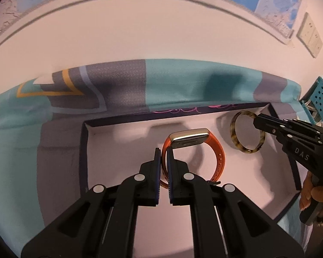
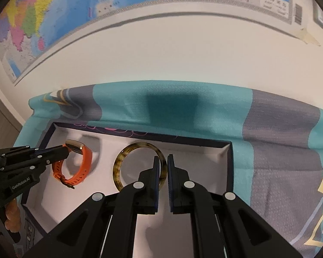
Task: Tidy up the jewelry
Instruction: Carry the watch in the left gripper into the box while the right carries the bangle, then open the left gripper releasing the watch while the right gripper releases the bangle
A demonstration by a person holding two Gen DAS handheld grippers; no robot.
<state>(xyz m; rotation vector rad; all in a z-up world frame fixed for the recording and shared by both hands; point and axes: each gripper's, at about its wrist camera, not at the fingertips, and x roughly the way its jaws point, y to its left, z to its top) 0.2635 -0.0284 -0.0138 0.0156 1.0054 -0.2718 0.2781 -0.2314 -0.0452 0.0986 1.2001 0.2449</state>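
Observation:
An orange watch [image 1: 213, 148] with a gold face stands on edge in a shallow white tray with dark walls [image 1: 84, 150]. My left gripper [image 1: 164, 152] is shut on its strap. A tortoiseshell bangle [image 1: 236, 138] stands to its right, and my right gripper [image 1: 257, 121] is shut on its rim. In the right wrist view the bangle [image 2: 118, 167] sits between my right gripper's jaws [image 2: 164, 161], the watch [image 2: 84, 167] is at the left with the left gripper [image 2: 64, 153] on it, and the tray wall [image 2: 230, 172] shows at the right.
The tray lies on a teal and grey patterned cloth [image 1: 183, 81] against a pale wall [image 1: 161, 32]. A map [image 2: 53, 10] hangs above. A teal perforated basket [image 1: 318, 94] stands at the far right.

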